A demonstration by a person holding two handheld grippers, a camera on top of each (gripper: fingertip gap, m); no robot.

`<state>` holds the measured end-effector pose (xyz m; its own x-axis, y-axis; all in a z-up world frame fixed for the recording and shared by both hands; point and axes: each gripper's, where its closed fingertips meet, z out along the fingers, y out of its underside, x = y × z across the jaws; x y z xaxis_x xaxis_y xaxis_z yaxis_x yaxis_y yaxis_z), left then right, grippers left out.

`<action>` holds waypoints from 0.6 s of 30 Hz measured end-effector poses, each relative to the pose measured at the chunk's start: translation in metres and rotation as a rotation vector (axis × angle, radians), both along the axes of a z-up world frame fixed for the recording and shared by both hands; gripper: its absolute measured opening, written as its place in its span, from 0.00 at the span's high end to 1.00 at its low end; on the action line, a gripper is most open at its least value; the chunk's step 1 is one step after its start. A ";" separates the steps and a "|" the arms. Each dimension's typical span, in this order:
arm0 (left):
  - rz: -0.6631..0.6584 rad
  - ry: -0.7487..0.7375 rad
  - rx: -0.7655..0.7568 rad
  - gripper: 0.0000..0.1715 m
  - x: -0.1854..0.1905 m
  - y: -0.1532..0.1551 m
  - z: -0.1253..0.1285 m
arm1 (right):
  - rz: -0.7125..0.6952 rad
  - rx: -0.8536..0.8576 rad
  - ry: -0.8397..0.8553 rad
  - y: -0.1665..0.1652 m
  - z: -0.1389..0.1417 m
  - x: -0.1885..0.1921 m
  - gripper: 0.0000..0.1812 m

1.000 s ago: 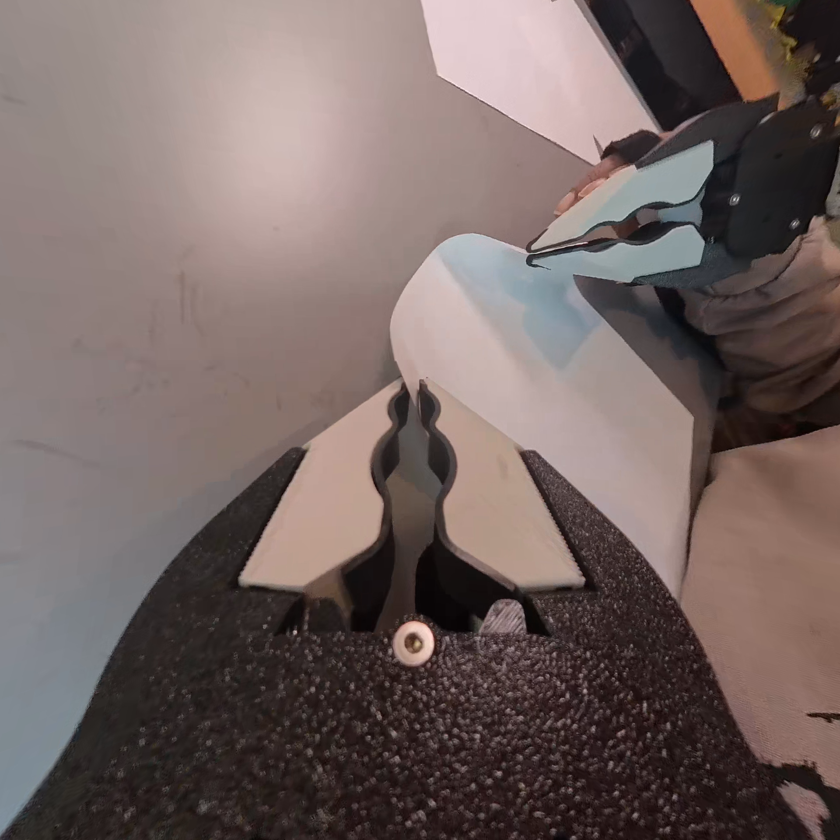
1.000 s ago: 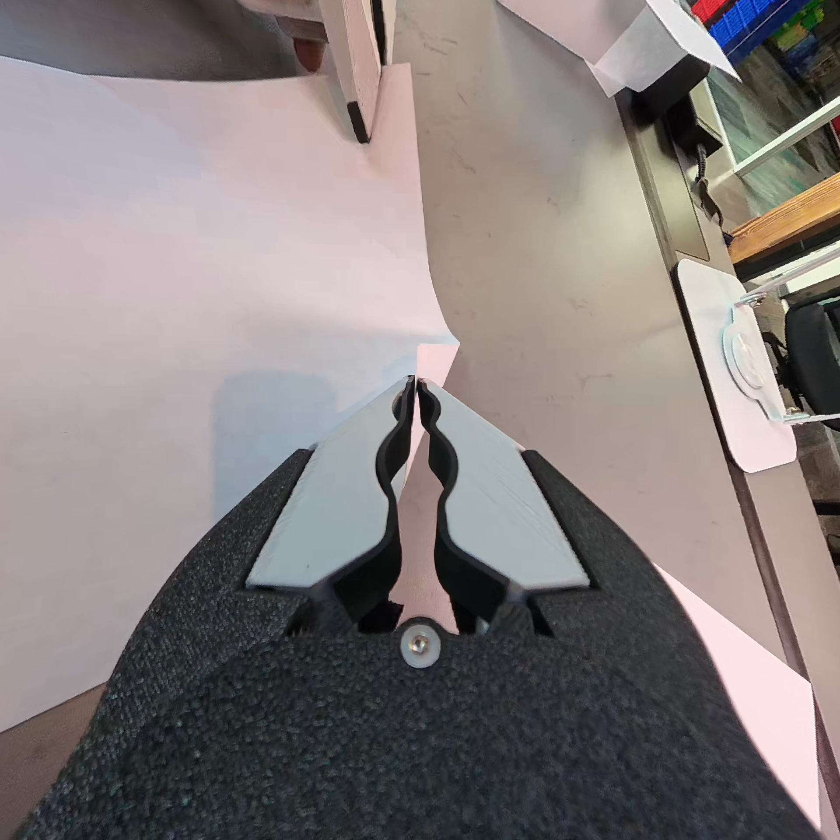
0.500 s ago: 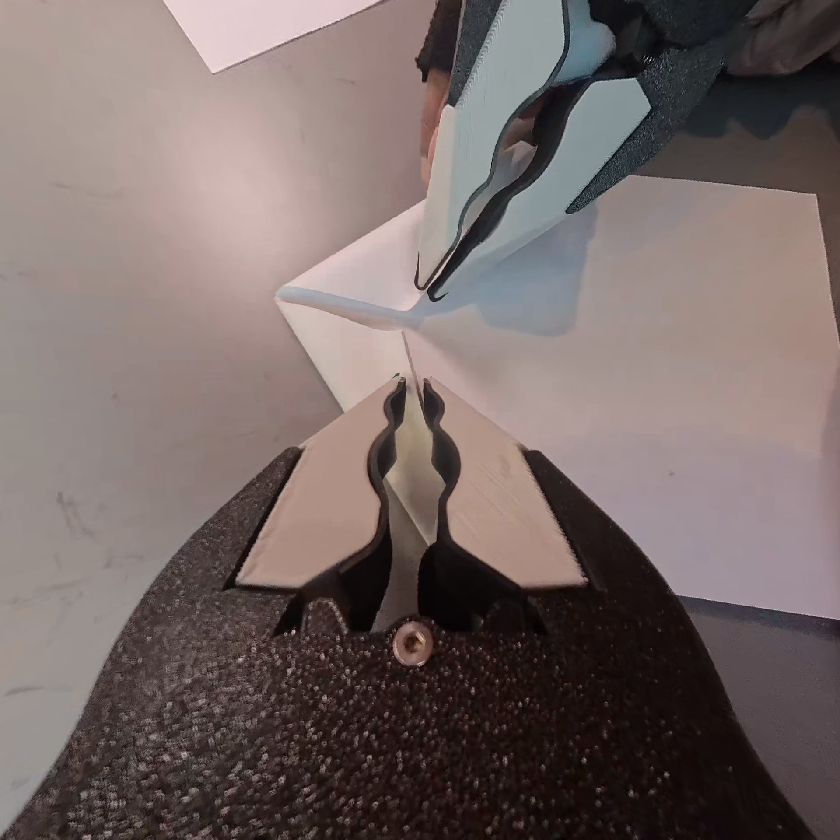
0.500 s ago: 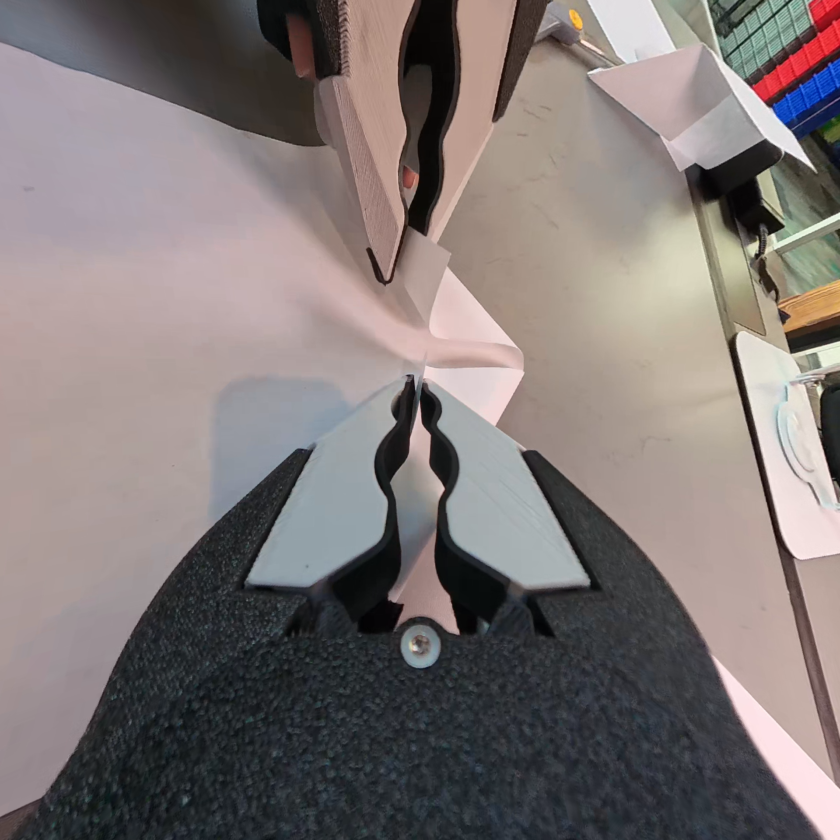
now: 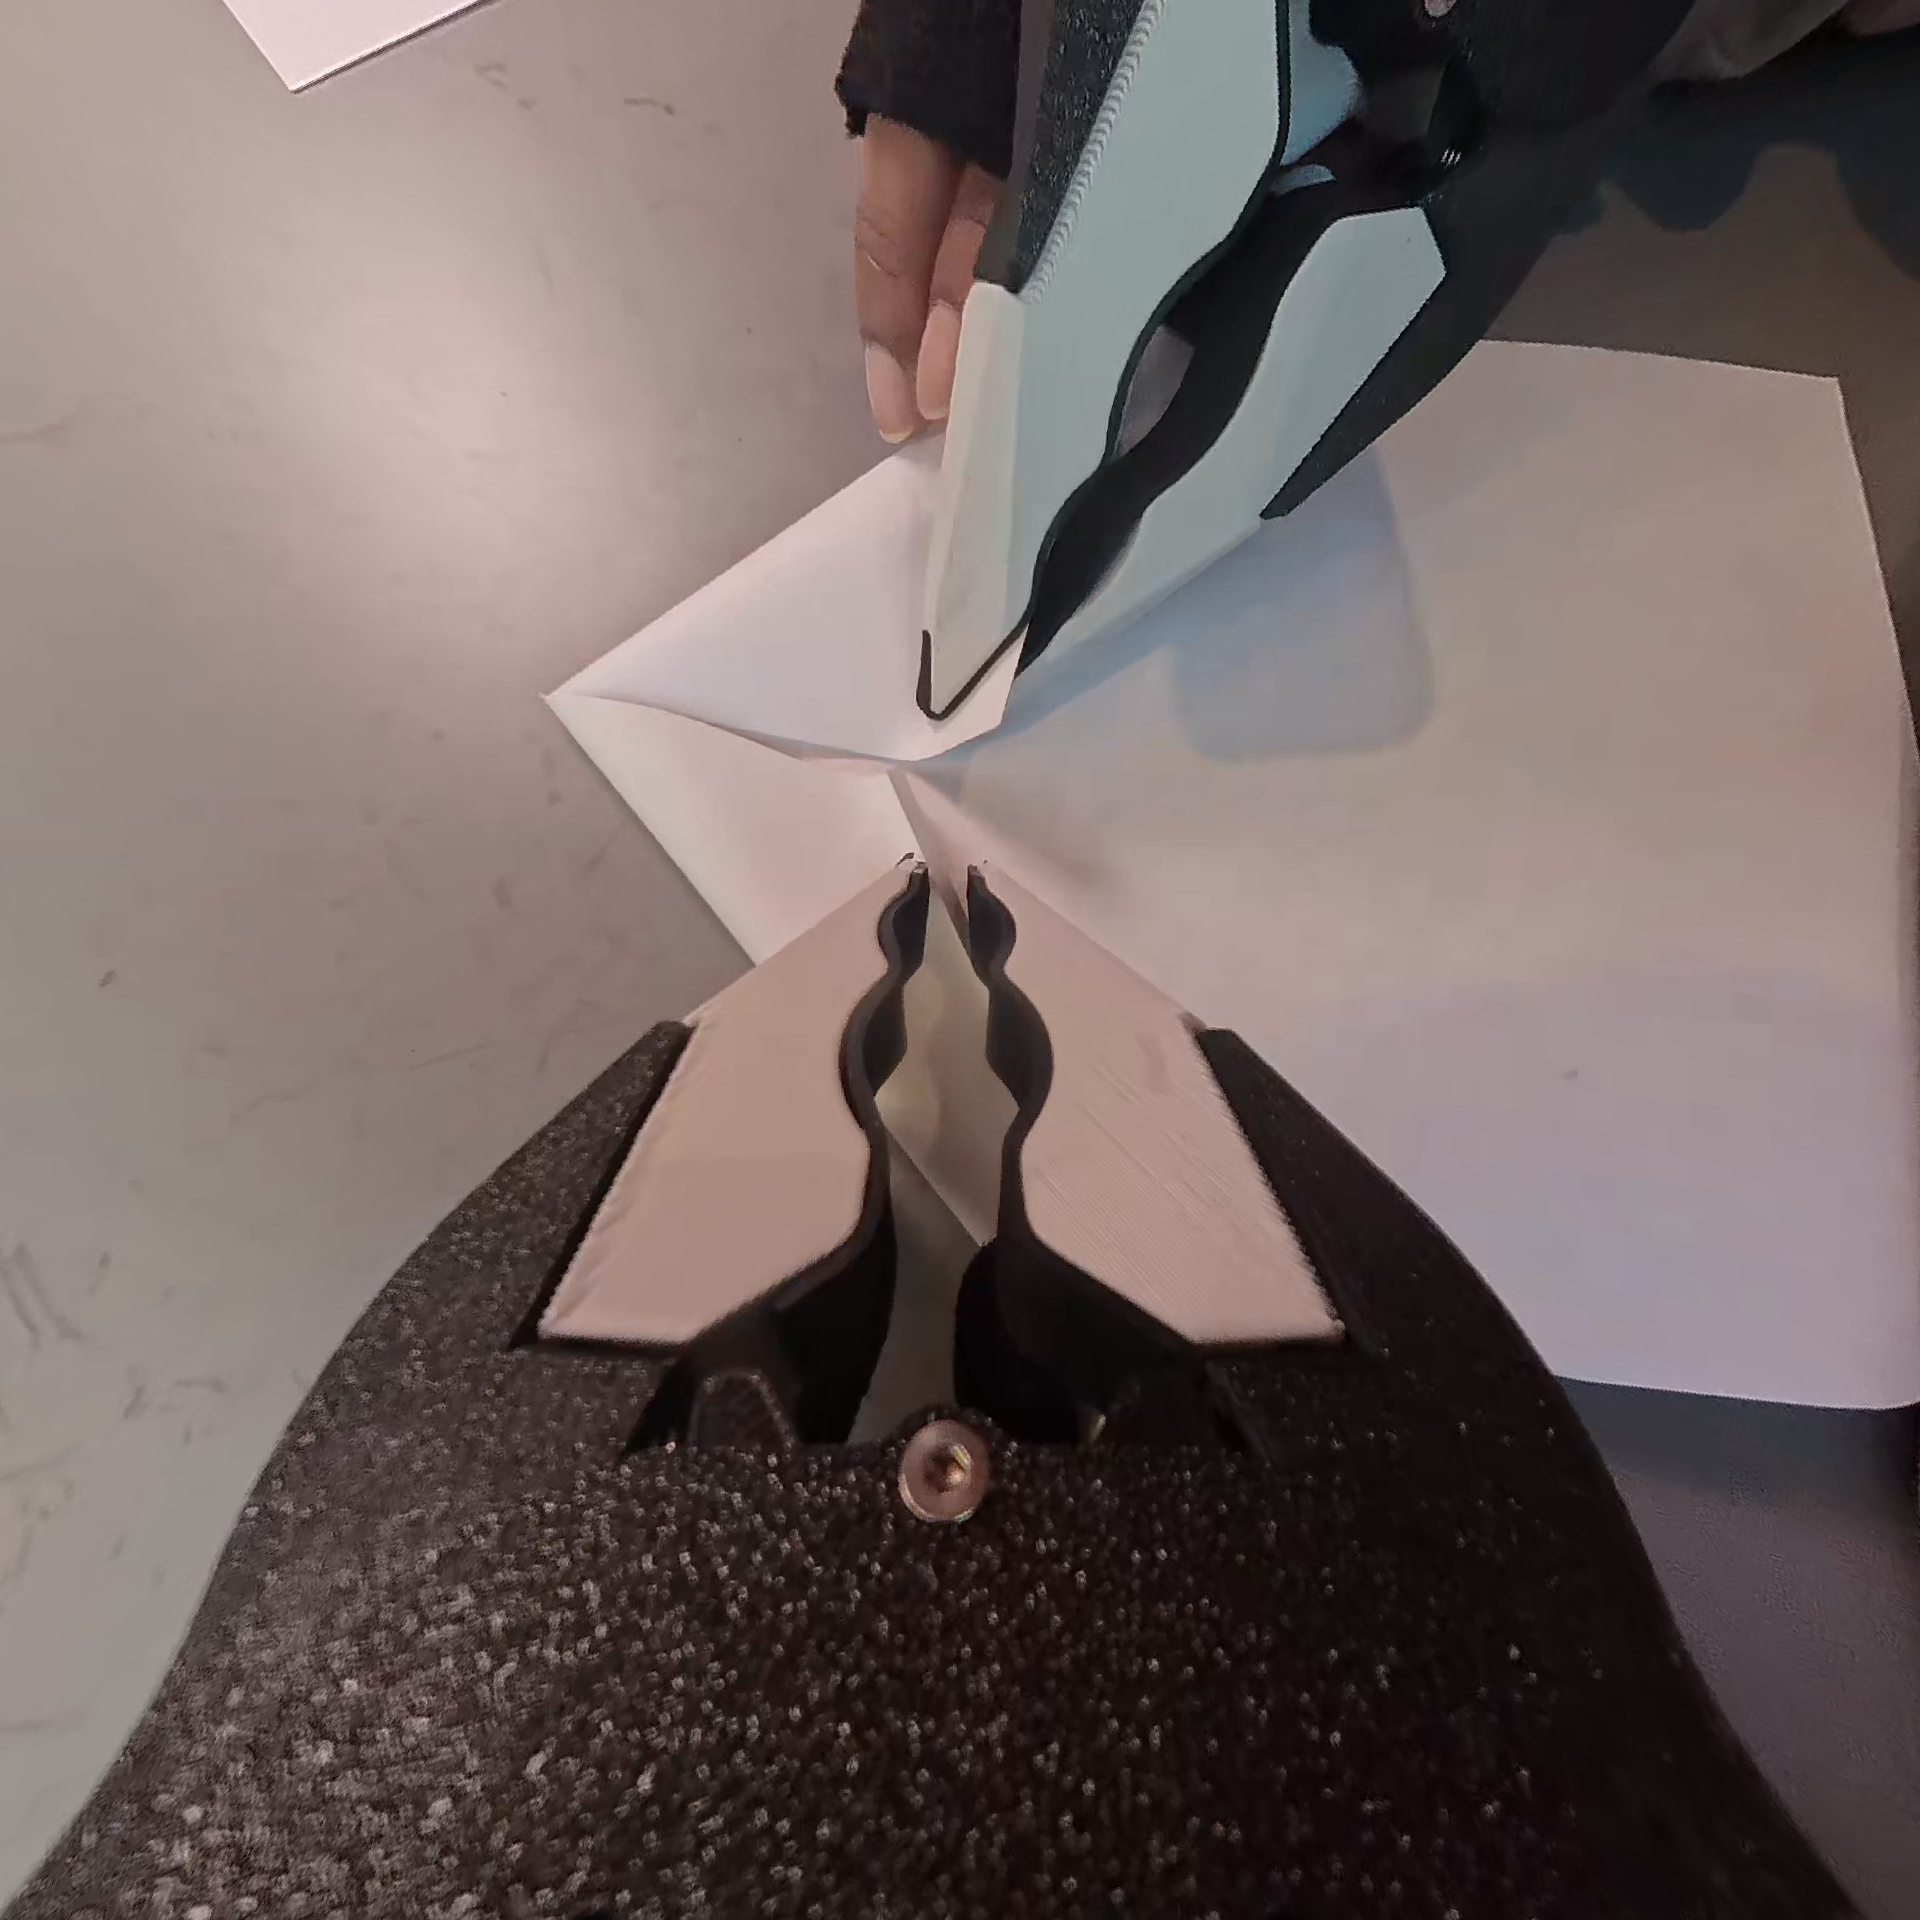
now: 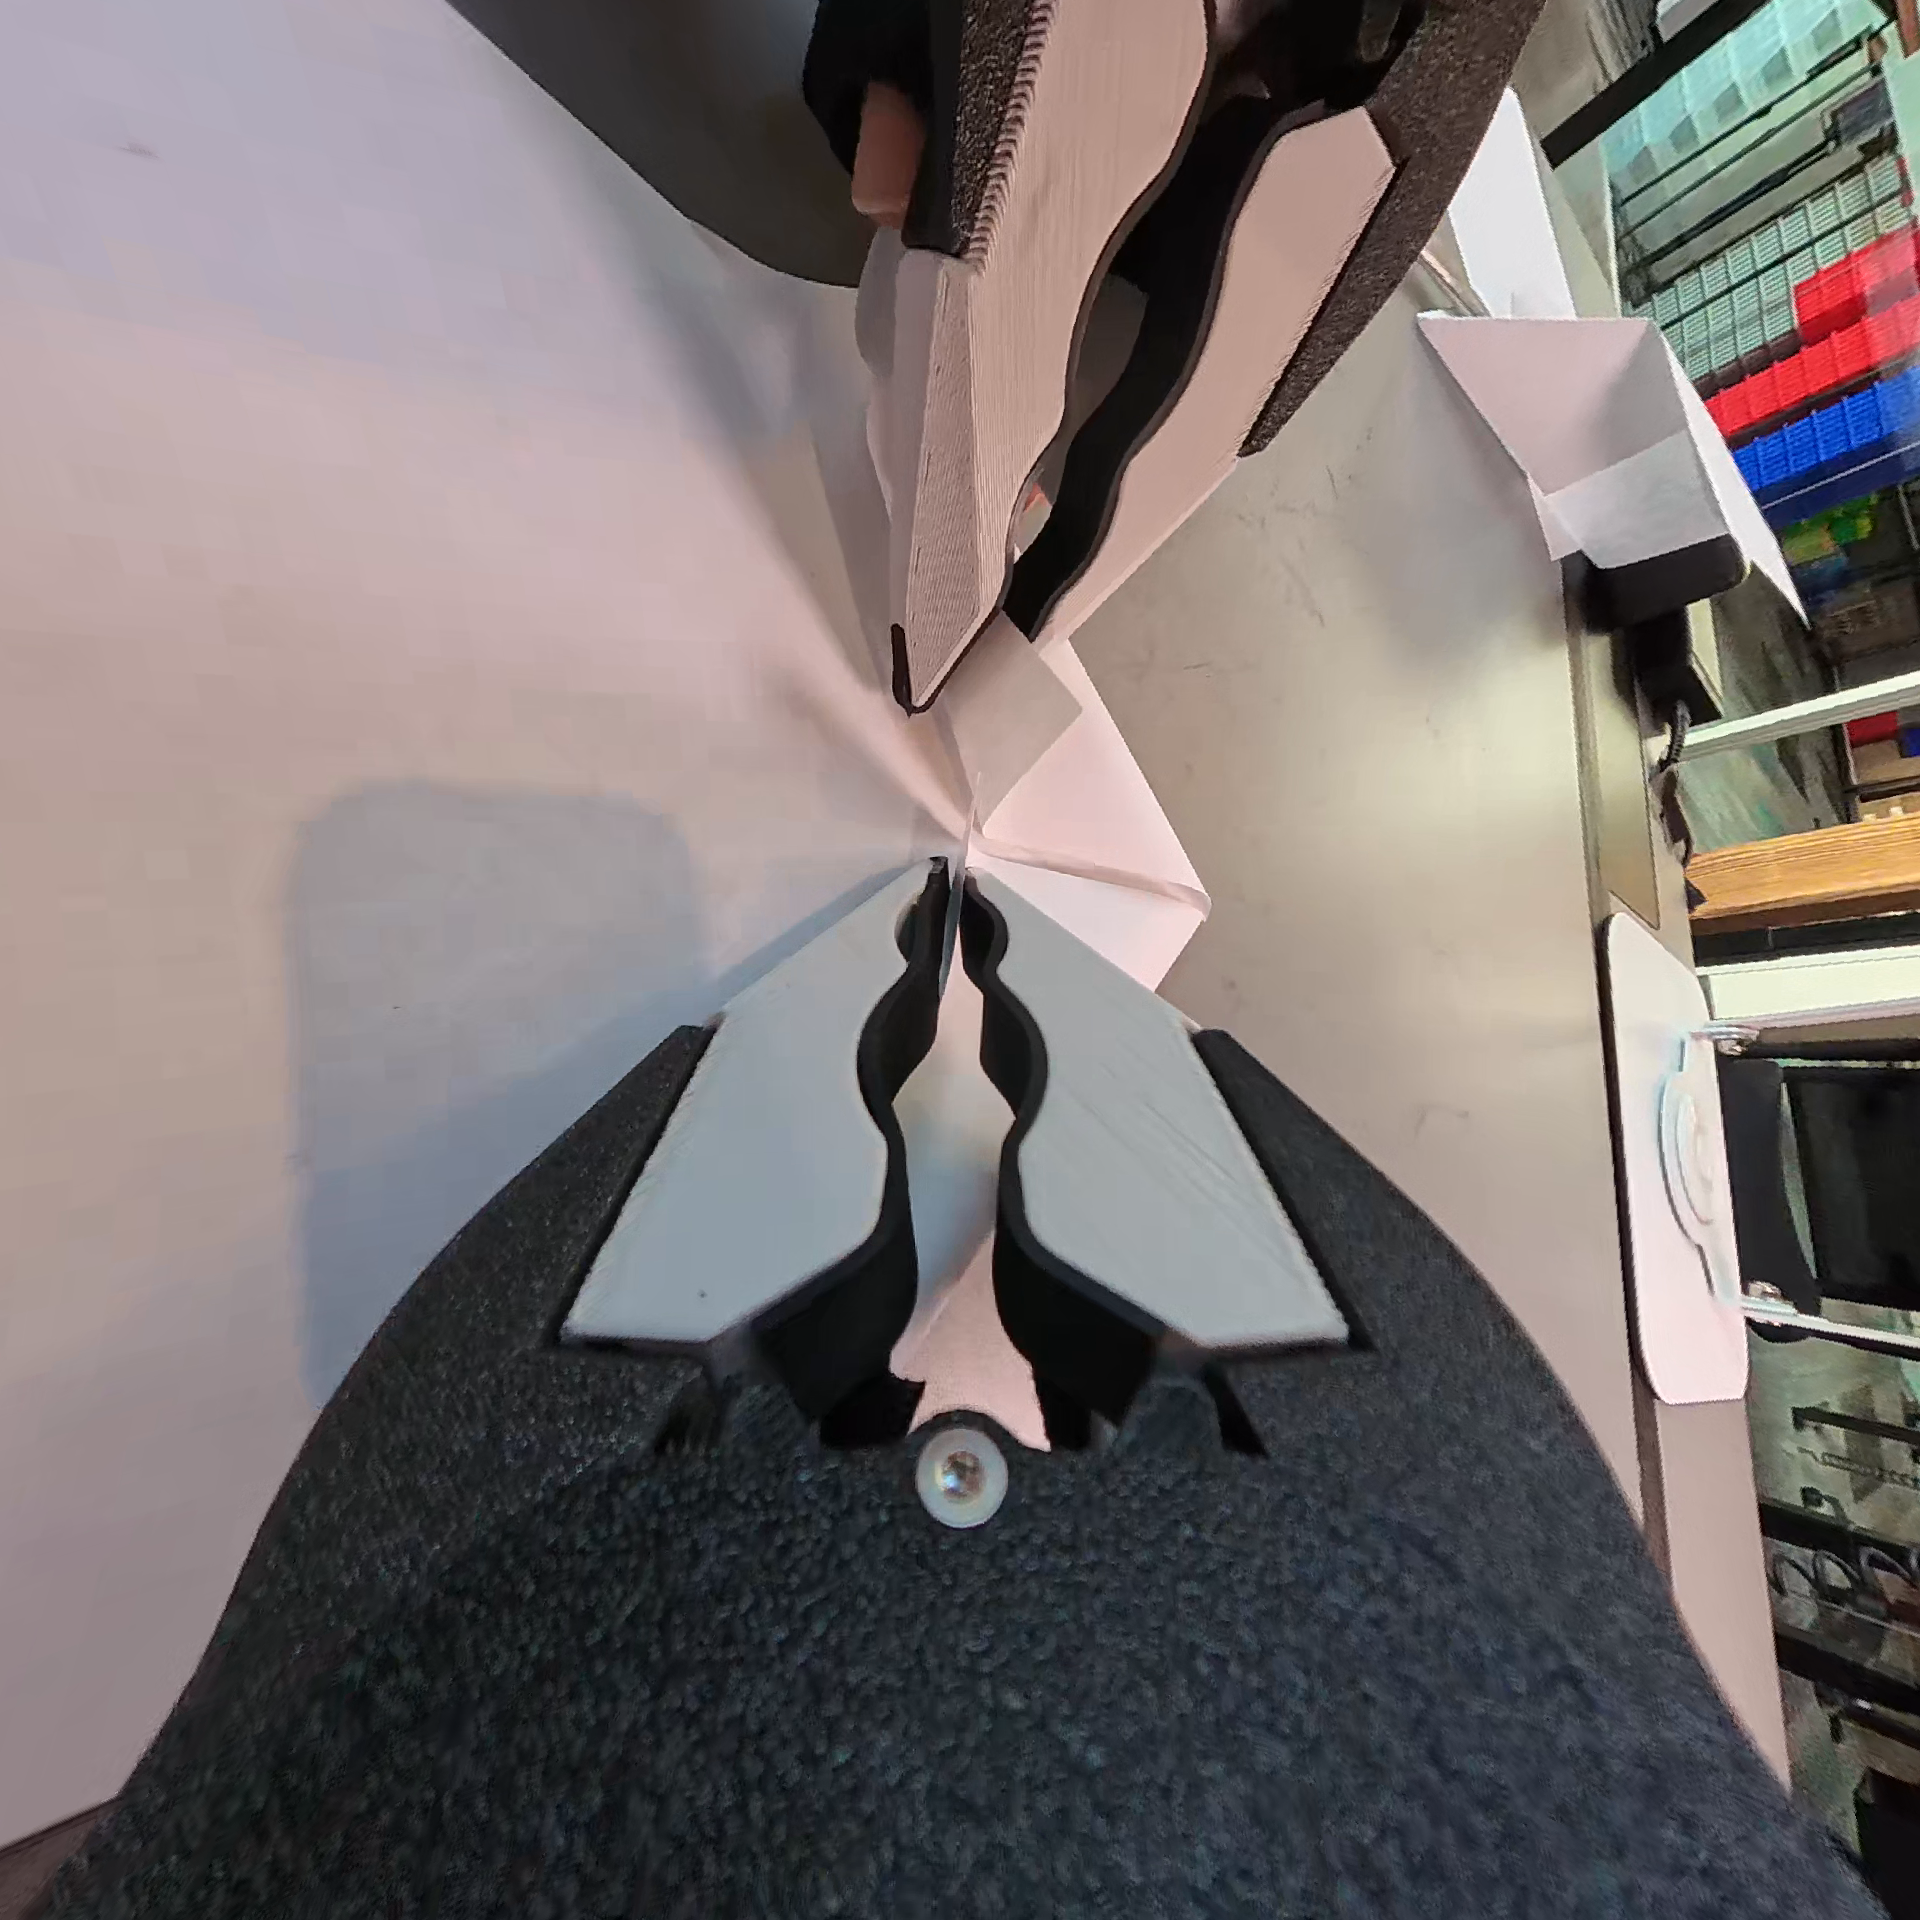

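Left gripper [image 5: 940, 871] and right gripper [image 6: 951, 868] each pinch the white paper sheet [image 5: 1455, 883] at facing corners. The sheet looks thin, light and limp, creasing between their tips; corners seem the best hold.

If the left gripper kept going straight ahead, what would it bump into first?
Probably the right gripper, which pinches the same sheet of white paper just ahead of the left gripper. Depth is hard to judge; it might only push the raised fold.

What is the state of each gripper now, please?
Left gripper: shut on the white paper sheet, at a folded corner.
Right gripper: shut on the same sheet.
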<state>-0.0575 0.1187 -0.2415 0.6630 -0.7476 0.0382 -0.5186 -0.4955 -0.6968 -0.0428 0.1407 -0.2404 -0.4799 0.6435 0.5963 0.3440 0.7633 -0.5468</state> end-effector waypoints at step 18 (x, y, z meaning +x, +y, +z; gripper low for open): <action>0.011 -0.052 -0.070 0.94 -0.008 -0.001 0.008 | -0.054 -0.134 0.116 0.012 0.026 0.000 1.00</action>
<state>-0.0654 0.1182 -0.2330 0.6672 -0.7343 0.1248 -0.4764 -0.5495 -0.6863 -0.0425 0.1523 -0.2142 -0.3753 0.7438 0.5531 0.3115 0.6632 -0.6805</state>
